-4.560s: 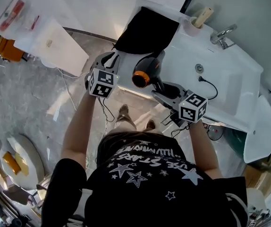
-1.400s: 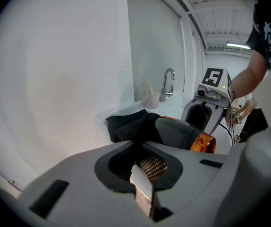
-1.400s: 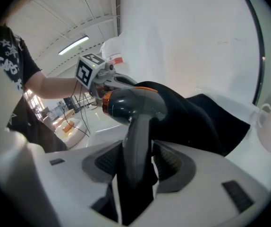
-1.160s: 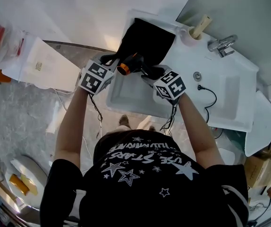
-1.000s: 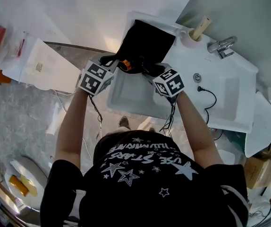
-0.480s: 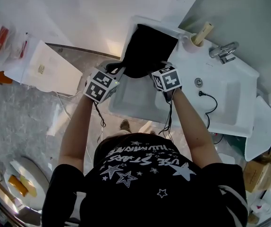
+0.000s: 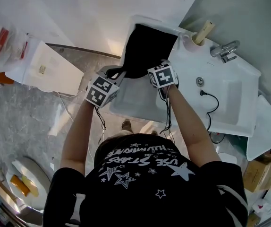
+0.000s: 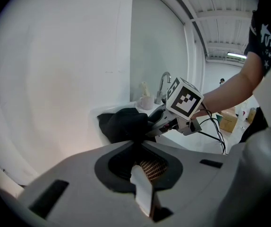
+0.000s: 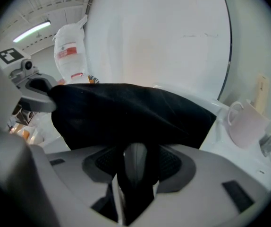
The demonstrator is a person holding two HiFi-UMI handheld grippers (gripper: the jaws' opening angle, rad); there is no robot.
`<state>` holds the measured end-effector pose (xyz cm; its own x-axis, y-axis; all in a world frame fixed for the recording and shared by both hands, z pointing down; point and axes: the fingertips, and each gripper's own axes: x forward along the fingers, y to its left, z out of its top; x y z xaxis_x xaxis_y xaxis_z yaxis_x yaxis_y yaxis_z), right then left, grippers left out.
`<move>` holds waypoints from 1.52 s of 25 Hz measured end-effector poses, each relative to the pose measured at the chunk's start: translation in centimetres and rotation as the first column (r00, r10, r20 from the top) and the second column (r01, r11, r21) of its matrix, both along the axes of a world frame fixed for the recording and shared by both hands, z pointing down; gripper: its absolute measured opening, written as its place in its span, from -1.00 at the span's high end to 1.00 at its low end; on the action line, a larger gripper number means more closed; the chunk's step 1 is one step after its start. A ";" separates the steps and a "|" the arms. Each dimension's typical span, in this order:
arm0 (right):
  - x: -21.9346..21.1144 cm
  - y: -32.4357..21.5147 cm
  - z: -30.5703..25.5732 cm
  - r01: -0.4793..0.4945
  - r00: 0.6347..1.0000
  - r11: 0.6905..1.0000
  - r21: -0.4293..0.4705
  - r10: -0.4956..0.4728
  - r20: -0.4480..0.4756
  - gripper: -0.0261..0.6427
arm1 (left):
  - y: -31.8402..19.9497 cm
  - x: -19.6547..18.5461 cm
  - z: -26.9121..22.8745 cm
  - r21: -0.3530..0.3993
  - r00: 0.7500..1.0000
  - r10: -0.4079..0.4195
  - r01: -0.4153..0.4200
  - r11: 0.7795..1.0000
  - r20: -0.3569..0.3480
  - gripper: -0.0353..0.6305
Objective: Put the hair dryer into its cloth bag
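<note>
The black cloth bag lay on the bench at the left end of the sink. The left gripper jaws were pinching its near edge. The right gripper jaws were closed on dark fabric at its mouth. The hair dryer itself was not visible.

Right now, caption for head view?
Over the sink, left gripper pinches the mouth of the cloth bag; right gripper at its opening, dryer hidden.

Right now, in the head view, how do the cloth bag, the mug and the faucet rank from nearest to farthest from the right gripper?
1. cloth bag, touching the right gripper, over its jaws.
2. mug, on the back corner of the sink, ahead and right.
3. faucet, farther right at the back edge.
</note>
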<state>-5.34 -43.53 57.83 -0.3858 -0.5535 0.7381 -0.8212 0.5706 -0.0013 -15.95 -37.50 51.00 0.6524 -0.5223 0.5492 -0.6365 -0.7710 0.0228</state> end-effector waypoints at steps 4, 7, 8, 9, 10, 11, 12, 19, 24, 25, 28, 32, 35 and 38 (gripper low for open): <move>0.0 -0.1 0.4 -0.012 1.000 1.000 0.007 0.012 -0.011 0.31 | 0.0 -0.1 0.2 0.000 0.999 -0.032 0.032 0.999 -0.001 0.81; -0.1 -0.1 0.5 -0.018 1.000 1.000 0.013 0.018 -0.008 0.31 | 0.0 -0.2 0.2 0.002 0.999 -0.041 0.041 0.999 -0.003 0.79; -0.1 0.0 0.5 -0.021 1.000 1.000 0.015 0.021 -0.006 0.31 | 0.1 -0.2 0.2 0.003 0.999 -0.044 0.044 0.999 -0.003 0.78; -0.1 0.0 0.5 -0.025 1.000 1.000 0.017 0.025 -0.004 0.30 | 0.1 -0.2 0.2 0.004 0.999 -0.046 0.046 0.999 -0.003 0.77; -0.2 0.1 0.5 -0.027 1.000 0.999 0.018 0.027 0.002 0.30 | 0.1 -0.2 0.2 0.004 0.999 -0.048 0.048 0.999 -0.003 0.76; -0.3 0.2 0.5 -0.025 1.000 1.000 0.016 0.025 0.012 0.28 | 0.2 -0.1 0.2 0.004 0.999 -0.050 0.050 0.999 -0.003 0.75; -0.5 0.4 0.5 -0.020 0.999 1.000 0.013 0.020 0.028 0.19 | 0.2 -0.1 0.2 0.004 0.999 -0.052 0.052 0.999 -0.003 0.75; -1.3 1.4 -0.3 0.011 0.997 0.999 0.043 -0.014 0.077 -0.25 | 0.2 0.1 0.1 0.006 0.997 -0.073 0.073 0.997 0.005 0.71; -0.3 2.3 -1.5 -0.011 0.994 0.998 0.055 0.004 0.113 -0.27 | 0.2 0.4 -0.1 0.017 0.996 -0.089 0.088 0.996 0.005 0.52; 0.0 2.6 -1.7 -0.017 0.993 0.998 0.059 0.010 0.120 -0.27 | 0.3 0.5 -0.2 0.019 0.996 -0.090 0.090 0.996 0.008 0.48; 1.1 3.4 -2.6 -0.035 0.990 0.997 0.074 0.024 0.141 -0.27 | 0.4 0.9 -0.4 0.036 0.995 -0.097 0.096 0.995 0.014 0.30; 2.9 4.5 -3.8 -0.061 0.985 0.993 0.096 0.044 0.169 -0.27 | 0.8 1.5 -0.7 0.054 0.994 -0.112 0.110 0.992 0.020 0.10; 4.2 5.3 -4.6 -0.075 0.982 0.991 0.110 0.054 0.183 -0.27 | 1.3 1.7 -0.8 0.066 0.989 -0.143 0.141 0.988 0.028 -0.05; 5.4 6.3 -5.4 -0.077 0.979 0.989 0.125 0.051 0.196 -0.27 | 1.6 1.4 -1.1 0.095 0.979 -0.200 0.196 0.976 0.031 -0.22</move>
<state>0.07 -37.24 52.45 -0.4736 -0.6686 0.5733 -0.8478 0.5225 -0.0909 -14.55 -35.90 49.91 0.5096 -0.6879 0.5168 -0.7757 -0.6272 -0.0701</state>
